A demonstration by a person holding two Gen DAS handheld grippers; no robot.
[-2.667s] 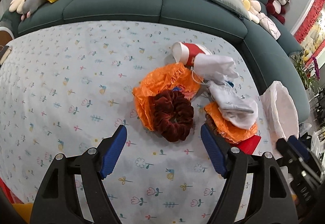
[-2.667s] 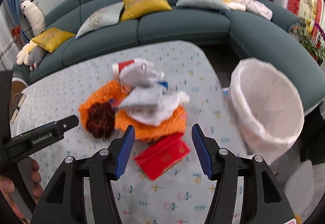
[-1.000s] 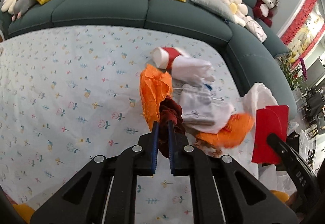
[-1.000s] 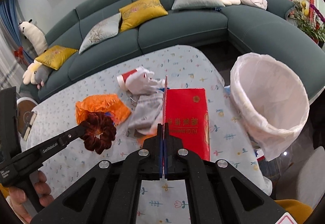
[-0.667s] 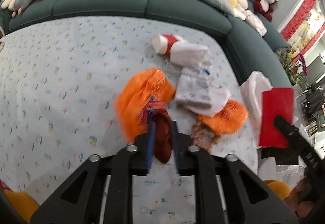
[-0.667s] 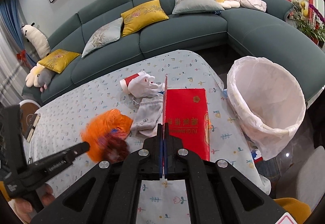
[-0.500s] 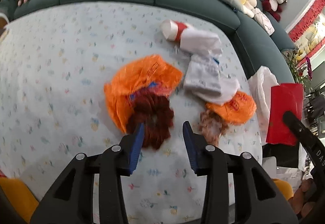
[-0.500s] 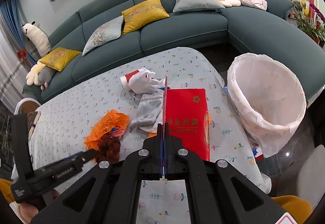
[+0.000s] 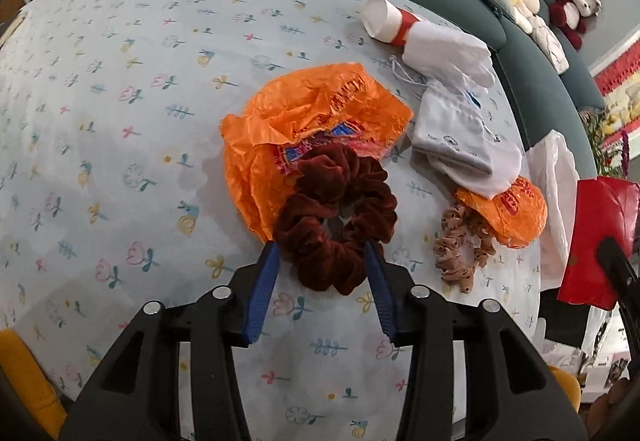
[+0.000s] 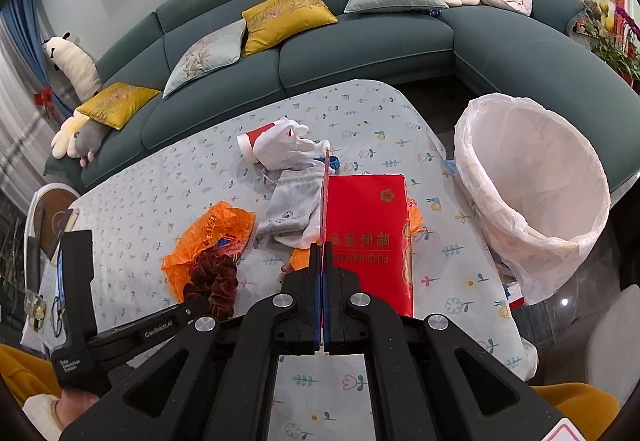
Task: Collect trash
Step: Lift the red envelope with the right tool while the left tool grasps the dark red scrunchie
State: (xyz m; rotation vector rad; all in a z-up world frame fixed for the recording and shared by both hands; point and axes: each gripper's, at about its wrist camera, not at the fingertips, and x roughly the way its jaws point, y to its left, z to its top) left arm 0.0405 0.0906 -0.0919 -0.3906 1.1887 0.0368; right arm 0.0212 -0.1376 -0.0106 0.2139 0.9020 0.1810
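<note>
Left wrist view: the left gripper (image 9: 322,261) has its jaws closing around a dark red, ruffled velvet scrunchie (image 9: 336,217) lying between them on the worktop (image 9: 120,121). The right gripper (image 10: 322,257) has its jaws clamped on a flat, glossy red envelope (image 10: 370,229).

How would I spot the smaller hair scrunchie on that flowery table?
Start at the white-lined bin beside the table, then find the small orange wrapper nearest it. Tucked against that wrapper lies the tan scrunchie: pale and dark-spotted, unlike the bigger maroon scrunchie.

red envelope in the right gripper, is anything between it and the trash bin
Nothing visible does. The red envelope is clamped in the right gripper, and the lined trash bin stands open just to its right beside the table edge.
</note>
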